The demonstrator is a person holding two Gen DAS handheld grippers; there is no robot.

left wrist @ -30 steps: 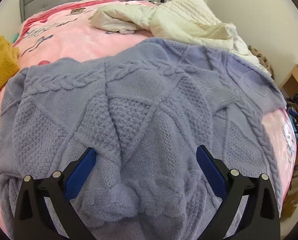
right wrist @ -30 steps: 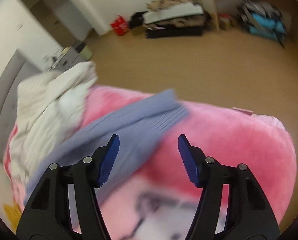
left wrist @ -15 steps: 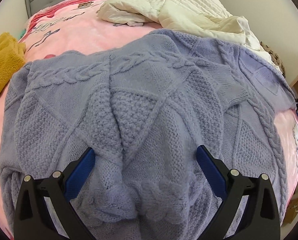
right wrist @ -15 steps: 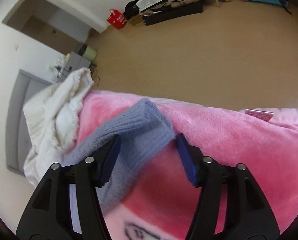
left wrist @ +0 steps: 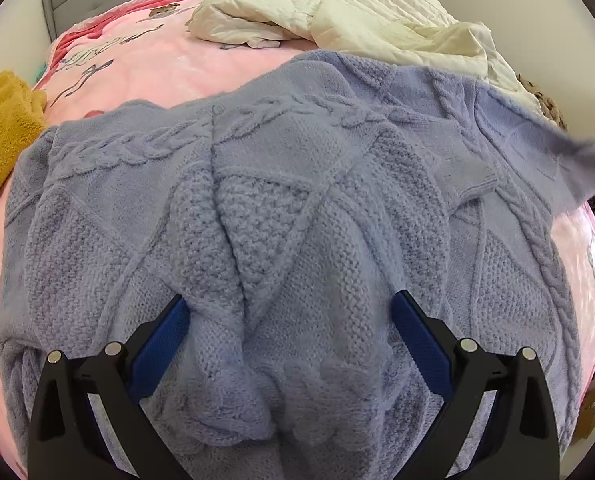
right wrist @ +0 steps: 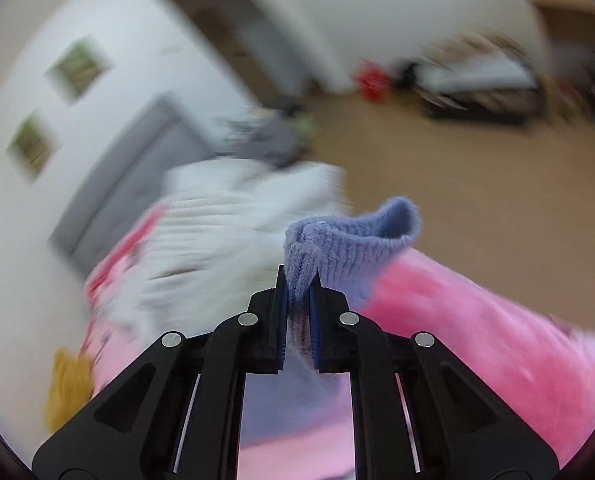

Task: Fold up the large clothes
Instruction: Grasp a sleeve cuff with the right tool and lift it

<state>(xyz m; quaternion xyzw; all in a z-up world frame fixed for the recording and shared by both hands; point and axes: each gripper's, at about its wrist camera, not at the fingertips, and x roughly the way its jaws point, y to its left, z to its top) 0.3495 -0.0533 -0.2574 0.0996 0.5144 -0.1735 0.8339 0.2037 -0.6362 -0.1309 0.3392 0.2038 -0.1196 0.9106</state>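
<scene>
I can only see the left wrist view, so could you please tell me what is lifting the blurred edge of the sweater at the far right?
Observer: The right gripper is shut on the ribbed cuff of the sweater; its jaws have just closed on it.
Operator: Thank you. Is the cuff off the bed?
Observer: Yes, it stands raised above the pink blanket, flopping over past the fingertips.
Operator: And what lies beyond the bed on that side?
Observer: Bare tan floor, with blurred clutter against the far wall.
</scene>
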